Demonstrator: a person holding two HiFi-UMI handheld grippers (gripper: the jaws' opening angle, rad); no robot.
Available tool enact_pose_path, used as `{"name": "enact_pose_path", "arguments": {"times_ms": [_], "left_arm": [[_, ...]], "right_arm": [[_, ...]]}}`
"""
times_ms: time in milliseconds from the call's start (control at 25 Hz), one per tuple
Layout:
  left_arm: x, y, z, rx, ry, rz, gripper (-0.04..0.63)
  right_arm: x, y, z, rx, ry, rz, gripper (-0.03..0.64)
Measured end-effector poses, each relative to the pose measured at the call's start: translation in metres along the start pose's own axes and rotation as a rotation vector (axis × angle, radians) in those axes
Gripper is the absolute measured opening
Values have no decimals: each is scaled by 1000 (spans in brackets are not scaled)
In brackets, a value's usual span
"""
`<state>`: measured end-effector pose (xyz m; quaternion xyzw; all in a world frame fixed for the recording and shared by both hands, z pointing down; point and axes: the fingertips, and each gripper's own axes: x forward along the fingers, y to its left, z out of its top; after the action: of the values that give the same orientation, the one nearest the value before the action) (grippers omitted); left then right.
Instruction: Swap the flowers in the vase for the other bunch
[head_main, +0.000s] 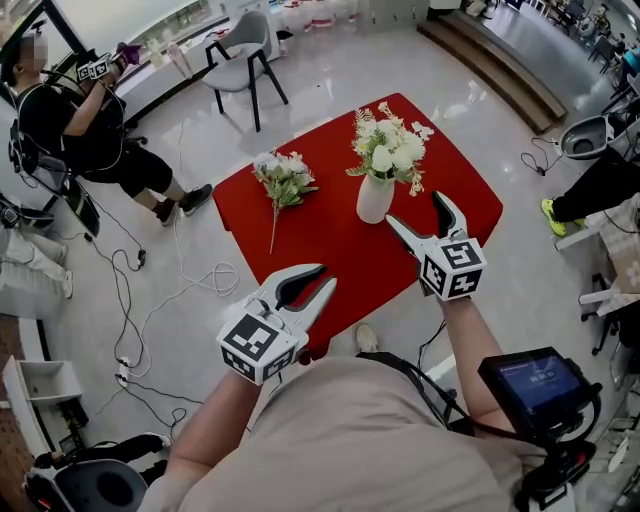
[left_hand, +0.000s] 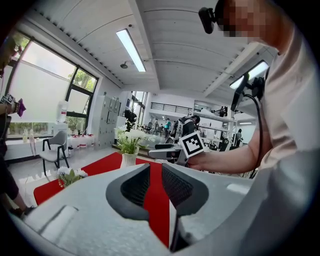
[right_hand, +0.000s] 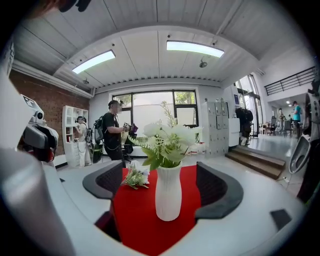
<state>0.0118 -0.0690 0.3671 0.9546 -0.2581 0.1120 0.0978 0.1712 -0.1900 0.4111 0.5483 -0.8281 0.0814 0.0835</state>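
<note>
I'm closing on the vase (head_main: 375, 198); right gripper (head_main: 415, 208) wide, left gripper (head_main: 325, 277) narrow, both empty; next I pinch the flowers (head_main: 392, 150) by their stems.

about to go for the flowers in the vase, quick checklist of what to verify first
1. Right gripper open: ok, its jaws are wide apart and grip nothing.
2. Aimed at the vase: ok, it stands ahead, framed by the jaws in the right gripper view, untouched.
3. Vase upright on the red table: ok.
4. Flowers in the vase loose enough to lift out: cannot tell.
5. Other bunch clear of the vase: ok, it lies flat on the table, apart, on the left gripper's side.
6. Left gripper free: ok, there is a narrow gap with nothing in it.
</note>
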Motion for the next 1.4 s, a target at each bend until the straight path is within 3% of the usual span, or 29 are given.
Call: {"name": "enact_pose_path", "arguments": {"times_ms": [520,1160,1400], "left_arm": [[35,13,11,-8,-6,120,55],[32,26,-1,-55,28,230,55],[27,26,-1,-45,32,241,55]], "right_arm": [[68,-35,-1,20,-15,161,543],[104,-19,17,-43,-46,360,543],[105,-16,24,-46,-64,354,541]]}}
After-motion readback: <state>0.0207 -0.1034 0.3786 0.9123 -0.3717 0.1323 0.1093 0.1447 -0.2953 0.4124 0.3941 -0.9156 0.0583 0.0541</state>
